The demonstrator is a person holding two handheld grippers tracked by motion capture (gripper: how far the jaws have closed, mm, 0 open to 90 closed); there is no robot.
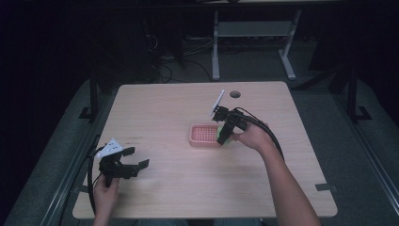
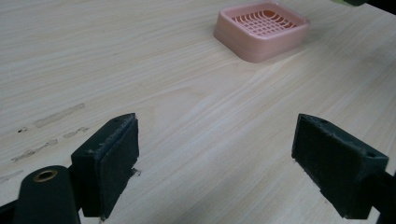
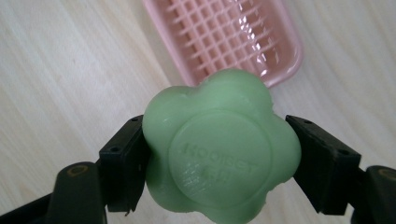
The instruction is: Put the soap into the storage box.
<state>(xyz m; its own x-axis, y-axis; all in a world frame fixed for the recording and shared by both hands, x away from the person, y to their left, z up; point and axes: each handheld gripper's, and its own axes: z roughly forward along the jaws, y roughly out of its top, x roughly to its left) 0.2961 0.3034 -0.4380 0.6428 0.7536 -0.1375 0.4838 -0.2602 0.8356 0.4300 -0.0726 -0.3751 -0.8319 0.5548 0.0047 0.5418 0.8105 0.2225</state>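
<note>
While the wooden table (image 1: 179, 188) takes up most of the high view, the things on it gather toward its centre and its 7 o'clock corner. A round cable hole (image 1: 235, 94) sits near the far edge, at about 1 o'clock from the middle.

Just right of centre lies the pink soap dish (image 1: 203, 135), a rounded rectangle with a grid floor; its long axis runs left to right across the table in the high view, from 9 to 3 o'clock. In the left gripper view it stands at about 1 o'clock, well apart from that gripper's jaws.

Next comes the right gripper (image 1: 223, 136), held in the person's right hand (image 1: 251, 136) at the dish's right-hand end. Its jaws are closed about halfway — clamped on the two sides of the green soap (image 3: 219, 149), a flower-shaped bar with raised lettering too blurred to read. In the right gripper view the soap's flat face is turned toward the camera and overlaps the dish's near end; whether it touches the dish I cannot tell.

At 7 o'clock, the left gripper (image 1: 131, 162) — gripped by the left hand (image 1: 106, 195) — has its jaws spread wide with nothing between them, low over bare wood.
</note>
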